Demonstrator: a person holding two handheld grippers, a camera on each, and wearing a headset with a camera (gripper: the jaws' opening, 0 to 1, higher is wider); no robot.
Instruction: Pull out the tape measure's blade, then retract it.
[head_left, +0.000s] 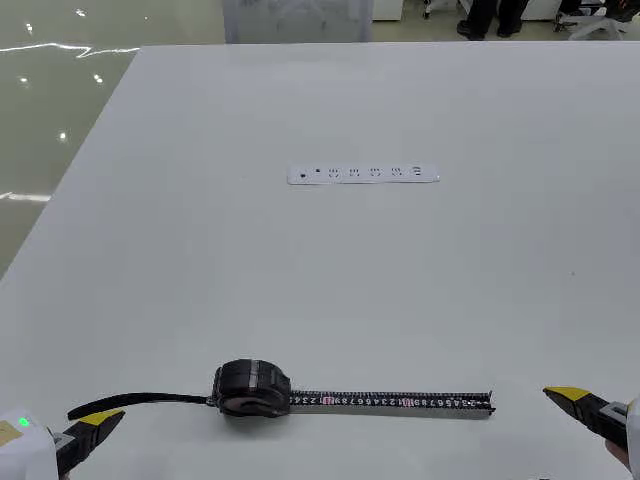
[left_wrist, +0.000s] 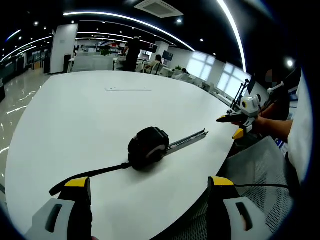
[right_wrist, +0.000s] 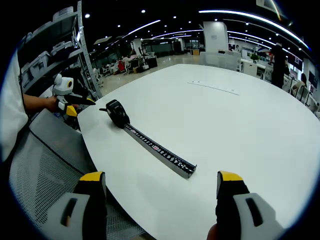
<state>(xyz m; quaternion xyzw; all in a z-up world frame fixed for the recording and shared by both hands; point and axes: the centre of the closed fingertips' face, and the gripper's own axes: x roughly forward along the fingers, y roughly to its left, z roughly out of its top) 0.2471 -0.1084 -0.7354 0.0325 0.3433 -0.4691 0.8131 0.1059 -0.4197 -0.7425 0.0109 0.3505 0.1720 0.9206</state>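
The left tongs (left_wrist: 148, 182) and right tongs (right_wrist: 160, 176) are built alike: grey plastic jaw arms with a moulded slot, black inner faces and yellow caps at the tips. The left tongs have a white body with a small green light (head_left: 23, 422). A thin black cable (left_wrist: 260, 186) trails beside one jaw. The person wears a white short sleeve (right_wrist: 9, 107).

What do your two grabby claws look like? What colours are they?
The left gripper and right gripper match: grey jaws, black on the inside, ending in bright yellow fingertips. The left one's white body has a small green light. The person wears a white top.
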